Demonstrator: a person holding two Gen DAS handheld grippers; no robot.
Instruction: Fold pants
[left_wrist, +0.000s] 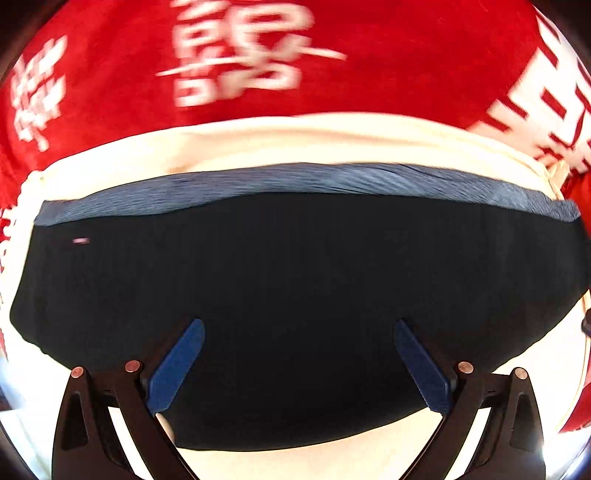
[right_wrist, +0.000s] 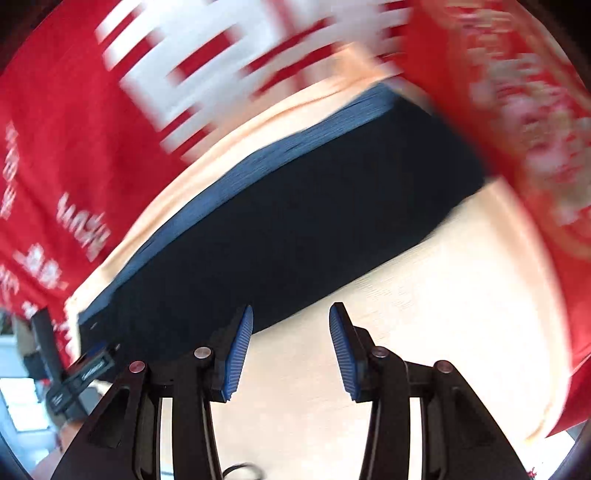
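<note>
Now my left gripper (left_wrist: 299, 363) and right gripper (right_wrist: 291, 350) hover open and empty above folded navy pants (left_wrist: 295, 288), seemingly finished on the pale table (right_wrist: 424, 332).

A pale cream tabletop (left_wrist: 295, 136) carries the load; in the right wrist view its bare surface (right_wrist: 424, 332) shows a faint woven or grained texture. Directly on it lie dark navy pants (left_wrist: 295, 295), folded into a compact flat stack with a lighter blue ribbed waistband (left_wrist: 314, 181) running along the far edge. In the right wrist view the same pants (right_wrist: 295, 229) lie slantwise across the surface, waistband (right_wrist: 258, 155) on the upper left side. Past the table's far edge is a red cloth with white lettering (left_wrist: 240, 55), blurred; whether it touches the table cannot be told.
</note>
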